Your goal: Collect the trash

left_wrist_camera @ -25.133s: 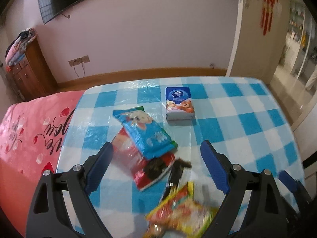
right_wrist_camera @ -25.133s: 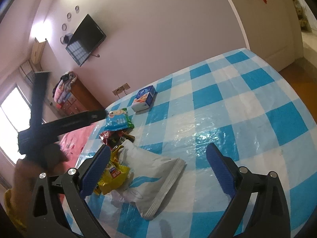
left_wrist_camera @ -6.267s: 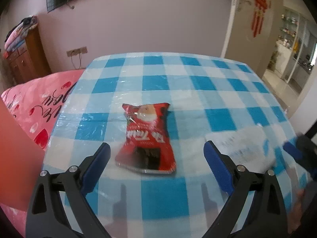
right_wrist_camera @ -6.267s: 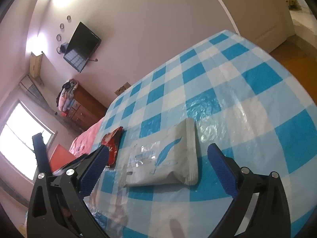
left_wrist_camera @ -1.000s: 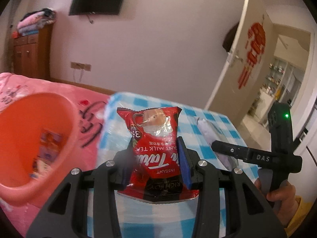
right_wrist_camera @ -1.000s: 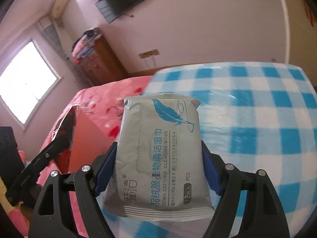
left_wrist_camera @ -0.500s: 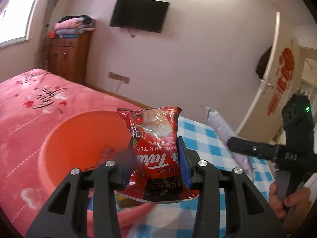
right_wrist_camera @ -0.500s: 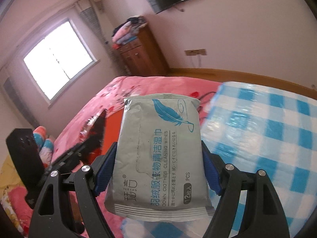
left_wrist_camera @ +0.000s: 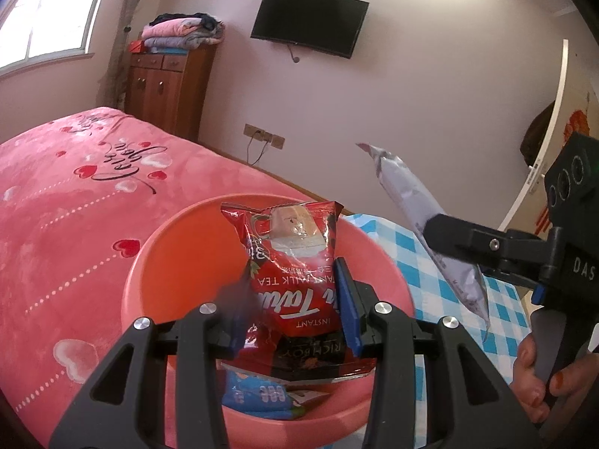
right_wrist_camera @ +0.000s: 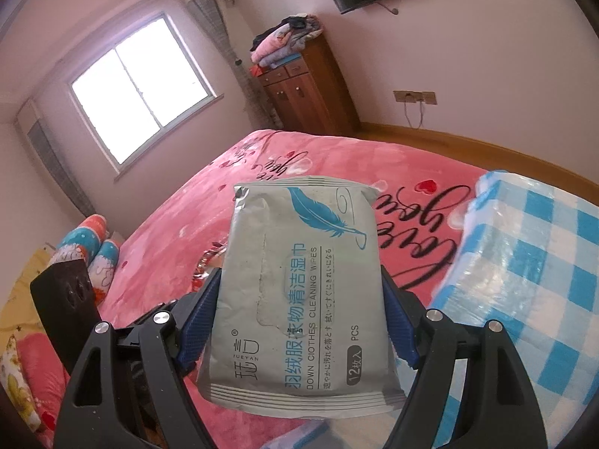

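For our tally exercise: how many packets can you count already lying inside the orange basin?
1 for certain: a blue packet at the bottom of the orange basin. A white scrap beside it is unclear, and the red milk tea packet may hide more.

Left gripper (left_wrist_camera: 292,314) clamping red tea packet (left_wrist_camera: 295,265), seemingly above orange basin (left_wrist_camera: 149,262)

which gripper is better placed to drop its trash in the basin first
Left, probably. The left gripper holds the red milk tea packet right over the orange basin, which already holds wrappers. The right gripper grips the wipes pack off to the basin's right, over the checked table edge.
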The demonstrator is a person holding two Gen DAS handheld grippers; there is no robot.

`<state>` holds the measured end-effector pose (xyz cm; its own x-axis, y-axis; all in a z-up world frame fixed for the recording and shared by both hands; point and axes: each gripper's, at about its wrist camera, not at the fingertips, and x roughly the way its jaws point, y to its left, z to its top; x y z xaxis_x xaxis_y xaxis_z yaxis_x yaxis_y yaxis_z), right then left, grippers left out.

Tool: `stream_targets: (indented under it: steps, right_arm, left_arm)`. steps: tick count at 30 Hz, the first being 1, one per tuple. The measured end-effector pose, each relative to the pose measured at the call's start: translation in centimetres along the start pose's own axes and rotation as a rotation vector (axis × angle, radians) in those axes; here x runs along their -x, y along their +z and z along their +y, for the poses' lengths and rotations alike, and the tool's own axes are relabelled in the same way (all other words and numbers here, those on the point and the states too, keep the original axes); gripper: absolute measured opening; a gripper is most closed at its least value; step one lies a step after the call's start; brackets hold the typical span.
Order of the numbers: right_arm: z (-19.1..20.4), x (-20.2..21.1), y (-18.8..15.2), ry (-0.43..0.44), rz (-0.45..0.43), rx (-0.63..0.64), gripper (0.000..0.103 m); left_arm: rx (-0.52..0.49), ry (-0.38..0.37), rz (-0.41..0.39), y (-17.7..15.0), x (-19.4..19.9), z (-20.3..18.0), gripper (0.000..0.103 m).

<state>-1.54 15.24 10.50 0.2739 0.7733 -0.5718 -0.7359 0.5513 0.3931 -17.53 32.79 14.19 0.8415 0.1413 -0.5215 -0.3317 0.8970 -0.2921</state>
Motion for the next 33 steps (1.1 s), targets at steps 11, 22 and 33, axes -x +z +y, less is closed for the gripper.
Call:
stream_targets:
  steps: [11, 22, 33]
  right_arm:
    - [-1.1, 1.1, -1.1, 0.006, -0.058, -0.031, 0.089]
    - [-2.9, 5.3, -3.9, -0.186, -0.140, 0.002, 0.092]
    - [-6.2, 8.4, -6.7, -0.373, -0.186, -0.016, 0.092]
  left_arm:
    - [0.047, 0.089, -0.042, 0.0, 0.7, 1.0, 0.085]
    - [0.001, 0.082, -0.046, -0.5, 1.0, -0.9, 0.090]
    - [-0.112, 0.058, -0.100, -1.1, 2.2, -5.3, 0.099]
